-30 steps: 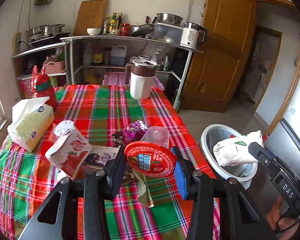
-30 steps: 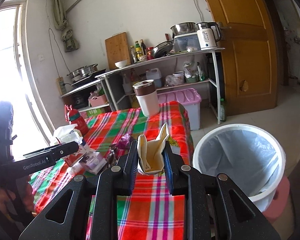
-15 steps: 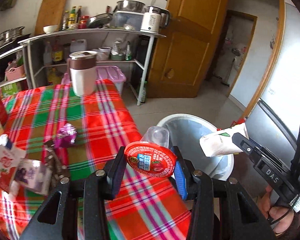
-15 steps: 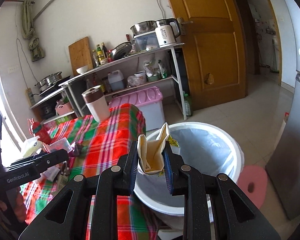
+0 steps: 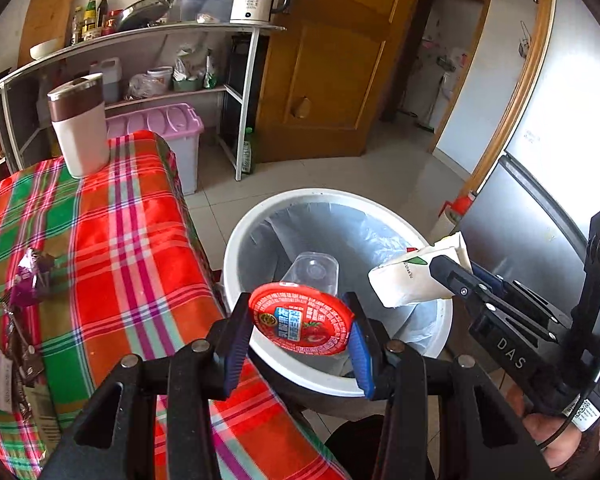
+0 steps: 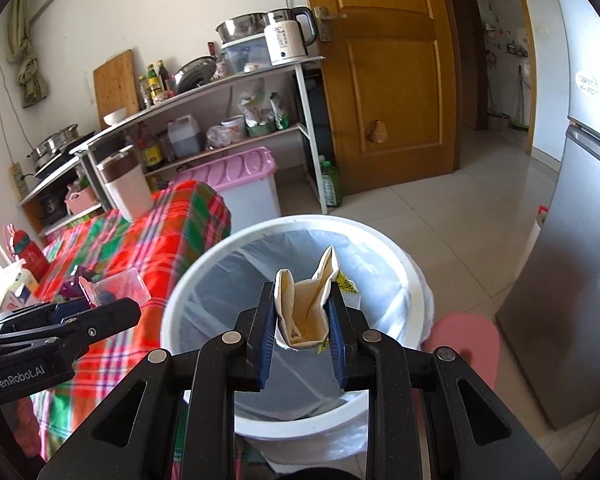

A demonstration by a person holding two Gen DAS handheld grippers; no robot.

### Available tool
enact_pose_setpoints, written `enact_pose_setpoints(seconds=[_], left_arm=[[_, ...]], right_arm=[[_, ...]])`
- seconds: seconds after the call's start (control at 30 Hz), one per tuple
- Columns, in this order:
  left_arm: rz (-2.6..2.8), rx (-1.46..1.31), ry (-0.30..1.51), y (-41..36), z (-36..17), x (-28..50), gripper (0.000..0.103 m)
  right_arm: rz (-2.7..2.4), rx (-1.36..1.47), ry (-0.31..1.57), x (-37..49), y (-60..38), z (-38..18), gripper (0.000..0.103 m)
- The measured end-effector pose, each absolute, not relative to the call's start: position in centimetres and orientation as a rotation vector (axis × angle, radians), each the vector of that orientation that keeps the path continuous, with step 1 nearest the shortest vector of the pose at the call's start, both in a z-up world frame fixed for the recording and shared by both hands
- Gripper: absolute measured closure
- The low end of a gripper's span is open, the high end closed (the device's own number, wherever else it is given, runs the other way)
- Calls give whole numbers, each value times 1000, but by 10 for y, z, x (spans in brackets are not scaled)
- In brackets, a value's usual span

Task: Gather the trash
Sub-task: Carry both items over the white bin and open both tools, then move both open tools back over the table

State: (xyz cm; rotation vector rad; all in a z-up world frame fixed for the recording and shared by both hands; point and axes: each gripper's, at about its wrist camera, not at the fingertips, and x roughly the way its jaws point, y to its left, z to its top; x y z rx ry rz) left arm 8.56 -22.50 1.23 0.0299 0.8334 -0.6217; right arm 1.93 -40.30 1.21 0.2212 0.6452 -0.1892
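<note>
My left gripper is shut on a clear plastic cup with a red foil lid and holds it over the near rim of the white trash bin. My right gripper is shut on a flattened white milk carton and holds it above the bin's plastic-lined opening. The carton and right gripper also show at the right of the left wrist view. The left gripper and its cup show at the left of the right wrist view.
A plaid-covered table stands left of the bin, with a purple wrapper, more wrappers and a brown-and-white mug on it. A shelf rack, pink-lidded box, wooden door and steel fridge surround the bin.
Both grippers have swung right from the table to the bin, each keeping its item. The bin is now directly below them and looks nearer.
</note>
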Motion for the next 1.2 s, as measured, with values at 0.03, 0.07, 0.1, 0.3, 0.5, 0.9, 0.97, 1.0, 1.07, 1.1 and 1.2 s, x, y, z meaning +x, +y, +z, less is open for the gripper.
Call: enact_pose_setpoints(seconds=[0.03, 0.07, 0.1, 0.3, 0.5, 0.9, 0.97, 1.0, 1.07, 1.1, 1.2], left_arm=[[-621, 34, 839, -228, 11, 86, 57], [-620, 38, 842, -231, 10, 87, 57], [-617, 39, 845, -232, 9, 87, 57], [-607, 42, 850, -234, 8, 91, 43], [-592, 55, 831, -230, 12, 90, 36], [-539, 24, 777, -191, 27, 79, 32], [-523, 23, 769, -183, 29, 76, 32], [-515, 18, 763, -178, 30, 75, 32], [-500, 13, 754, -168, 32, 72, 32], [-491, 9, 751, -163, 33, 72, 32], [-462, 7, 737, -150, 33, 68, 31]], right_arm=[[-193, 222, 652, 21, -404, 10, 78], [-200, 221, 657, 22, -407, 8, 78], [-203, 219, 663, 22, -408, 6, 78], [-221, 222, 702, 28, -413, -2, 67], [-212, 211, 698, 25, -406, 2, 60], [-182, 203, 648, 13, -378, 21, 58], [-173, 202, 641, 12, -371, 24, 58], [-170, 201, 639, 11, -368, 25, 58], [-159, 203, 632, 9, -361, 27, 58], [-152, 202, 629, 9, -358, 28, 58], [-135, 197, 621, 8, -346, 31, 58]])
